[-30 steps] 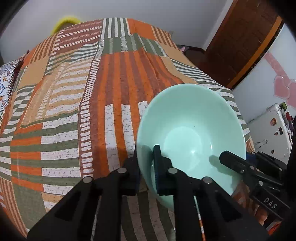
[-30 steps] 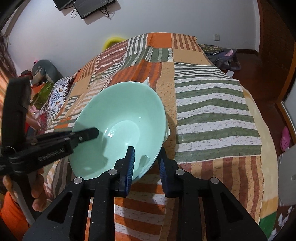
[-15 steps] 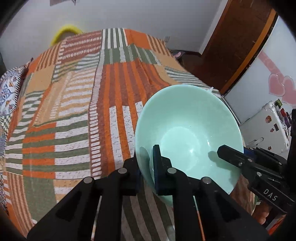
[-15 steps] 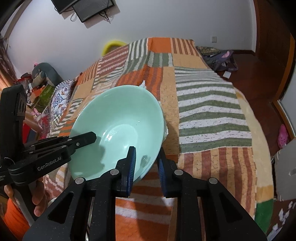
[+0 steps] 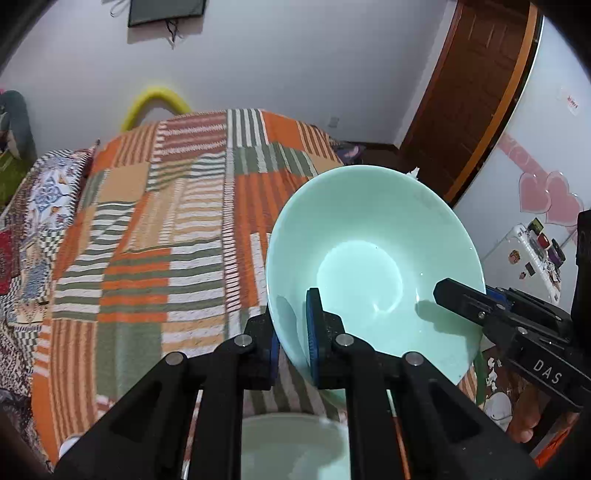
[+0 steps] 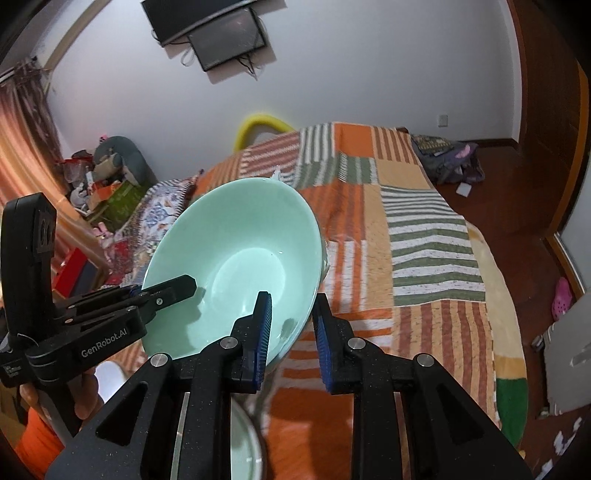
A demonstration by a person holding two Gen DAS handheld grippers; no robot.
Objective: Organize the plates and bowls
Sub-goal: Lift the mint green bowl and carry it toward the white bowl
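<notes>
both grippers' fingers (image 5: 314, 325) pinch opposite rims of the green bowl (image 5: 369, 236).

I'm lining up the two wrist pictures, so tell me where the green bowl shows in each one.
Left wrist: bowl right of centre, its near rim between this gripper's fingers.
Right wrist: bowl left of centre, its near rim between this gripper's fingers.
Shared landmark: yellow arch behind the bed.

Bed covered by a patchwork striped blanket (image 6: 413, 229) in orange, green and white. Yellow arch (image 6: 260, 125) seen past its far end, against the white wall. Two dark screens (image 6: 221, 33) mounted high on that wall. Wooden door (image 5: 476, 88) at far right. Pink heart stickers (image 5: 546, 199) stuck on the right wall. Pink shoe (image 6: 562, 299) left on the wooden floor, right.
</notes>
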